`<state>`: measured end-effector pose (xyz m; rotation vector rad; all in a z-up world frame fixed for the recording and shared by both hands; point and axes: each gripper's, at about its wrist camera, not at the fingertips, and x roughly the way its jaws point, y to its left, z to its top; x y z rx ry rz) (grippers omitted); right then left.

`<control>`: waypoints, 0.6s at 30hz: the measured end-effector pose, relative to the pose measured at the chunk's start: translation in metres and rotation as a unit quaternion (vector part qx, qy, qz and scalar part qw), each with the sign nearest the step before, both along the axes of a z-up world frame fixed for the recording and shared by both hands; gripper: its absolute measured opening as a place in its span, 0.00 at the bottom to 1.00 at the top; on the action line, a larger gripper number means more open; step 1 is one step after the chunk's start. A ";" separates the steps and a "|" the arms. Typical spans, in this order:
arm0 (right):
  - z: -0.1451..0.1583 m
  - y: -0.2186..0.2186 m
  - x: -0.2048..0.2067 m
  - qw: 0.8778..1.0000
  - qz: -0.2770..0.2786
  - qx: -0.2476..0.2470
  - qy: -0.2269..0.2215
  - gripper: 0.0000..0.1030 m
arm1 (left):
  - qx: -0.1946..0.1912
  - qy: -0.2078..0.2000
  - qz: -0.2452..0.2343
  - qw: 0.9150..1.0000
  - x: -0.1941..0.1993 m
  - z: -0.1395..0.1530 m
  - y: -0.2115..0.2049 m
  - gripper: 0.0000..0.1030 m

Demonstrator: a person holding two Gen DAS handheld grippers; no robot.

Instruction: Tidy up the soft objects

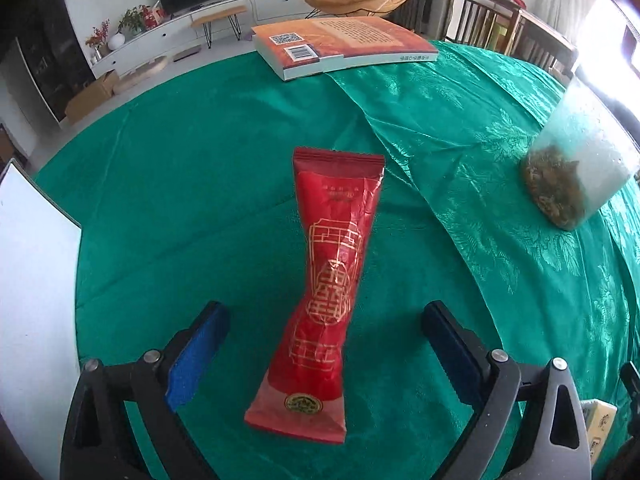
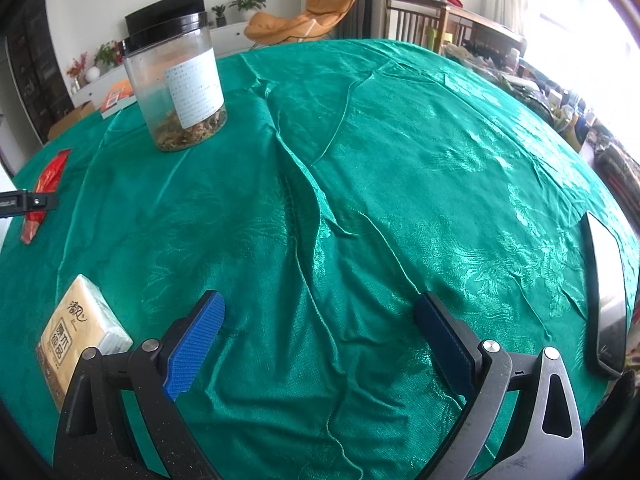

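Note:
A long red snack packet (image 1: 326, 276) with gold print lies on the green tablecloth (image 1: 200, 184), pinched in at its middle. My left gripper (image 1: 325, 326) is open, its blue pads on either side of the packet's near half without touching it. The packet also shows at the far left of the right wrist view (image 2: 47, 184), partly behind the left gripper's fingertip (image 2: 38, 201). My right gripper (image 2: 318, 320) is open and empty over wrinkled cloth (image 2: 360, 160). A yellow tissue pack (image 2: 78, 336) lies to its left; its corner shows in the left wrist view (image 1: 596, 420).
An orange book (image 1: 340, 42) lies at the table's far edge. A clear plastic jar (image 2: 176, 80) with dried contents and a black lid stands between the grippers, also in the left wrist view (image 1: 576, 160). A white board (image 1: 36, 280) is at left. A silver flat device (image 2: 606, 292) lies at right.

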<state>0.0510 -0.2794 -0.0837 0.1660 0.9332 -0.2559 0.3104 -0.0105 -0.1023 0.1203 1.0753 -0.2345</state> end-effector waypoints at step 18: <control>0.008 0.010 -0.015 0.999 0.041 0.007 -0.019 0.92 | 0.003 -0.005 -0.024 1.000 0.004 0.001 0.006 0.99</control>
